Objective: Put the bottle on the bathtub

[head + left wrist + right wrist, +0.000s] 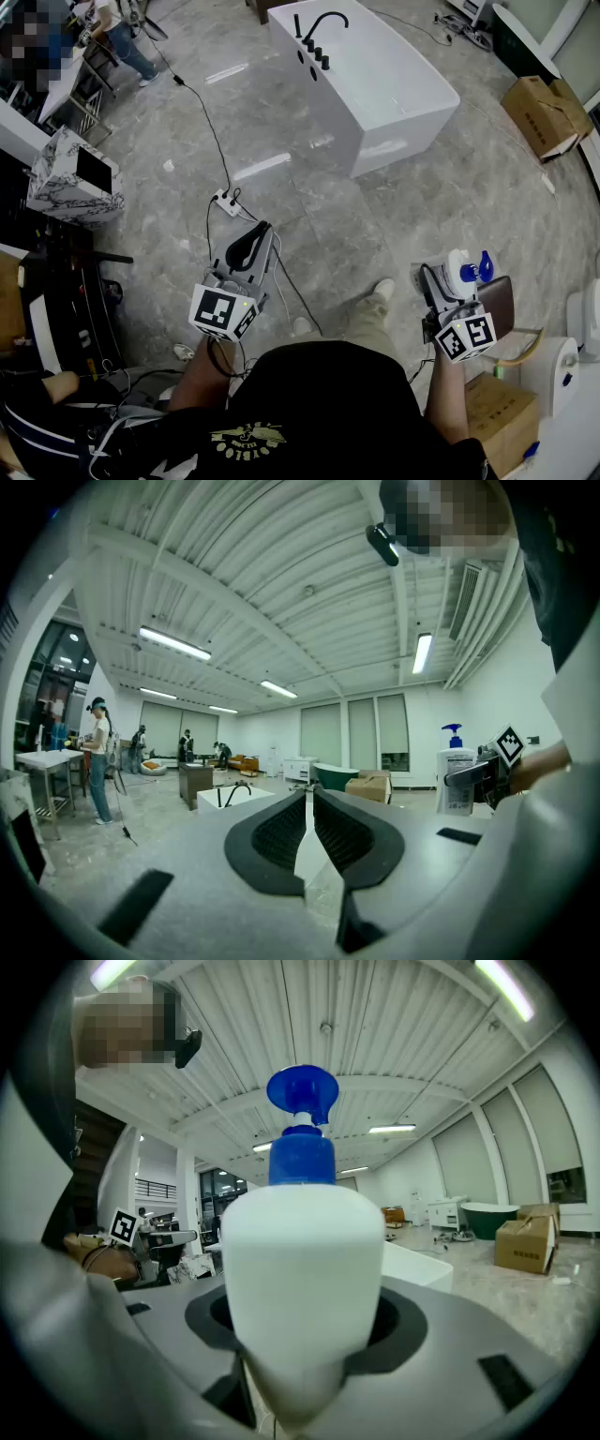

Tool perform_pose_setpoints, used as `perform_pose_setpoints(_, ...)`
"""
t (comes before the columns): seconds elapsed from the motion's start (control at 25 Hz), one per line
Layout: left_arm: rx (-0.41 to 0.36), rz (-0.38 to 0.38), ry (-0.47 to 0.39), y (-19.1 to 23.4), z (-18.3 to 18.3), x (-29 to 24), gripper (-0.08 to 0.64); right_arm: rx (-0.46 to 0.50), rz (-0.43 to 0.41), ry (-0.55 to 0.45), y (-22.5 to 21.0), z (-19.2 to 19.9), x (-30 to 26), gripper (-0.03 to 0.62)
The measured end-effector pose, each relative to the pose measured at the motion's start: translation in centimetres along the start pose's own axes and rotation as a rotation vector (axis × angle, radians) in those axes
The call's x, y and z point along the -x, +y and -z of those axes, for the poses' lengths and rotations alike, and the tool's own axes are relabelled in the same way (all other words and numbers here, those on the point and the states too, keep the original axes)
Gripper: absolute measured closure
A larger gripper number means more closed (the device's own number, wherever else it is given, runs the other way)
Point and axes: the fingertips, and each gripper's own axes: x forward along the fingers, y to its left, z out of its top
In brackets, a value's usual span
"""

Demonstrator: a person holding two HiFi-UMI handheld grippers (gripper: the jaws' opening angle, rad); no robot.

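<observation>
A white pump bottle [302,1279] with a blue pump head [302,1101] stands upright between the jaws of my right gripper [305,1335], which is shut on it. In the head view the bottle [462,271] sits at the lower right, above my right gripper [450,300]. My left gripper [248,248] is at the lower middle, jaws together and holding nothing; the left gripper view shows it [309,832] with the pads touching. The white bathtub [361,80] with a black faucet [319,28] stands far ahead on the floor. The left gripper view also shows the bottle [455,780] at right.
A power strip [228,202] with a black cable lies on the grey marble floor between me and the tub. Cardboard boxes [544,112] sit at right, a marble-patterned block [70,178] at left. A person [122,37] stands at the far upper left.
</observation>
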Motion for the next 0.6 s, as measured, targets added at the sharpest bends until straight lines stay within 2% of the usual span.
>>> perform_pose_setpoints(0.12,-0.014,0.012,-0.005,0.5,-0.1,1.4,0.529,0.017,-0.006,0.001,2.0,0.0,0.0,0.331)
perform_pose_setpoints(0.28,0.01,0.018,0.01,0.5,0.6,1.8,0.529,0.027,0.001,0.009,3.3,0.0,0.7,0.331)
perform_pose_setpoints(0.6,0.014,0.02,0.035,0.1,0.6,0.0,0.529,0.02,0.019,0.004,2.5,-0.4,1.3,0.331)
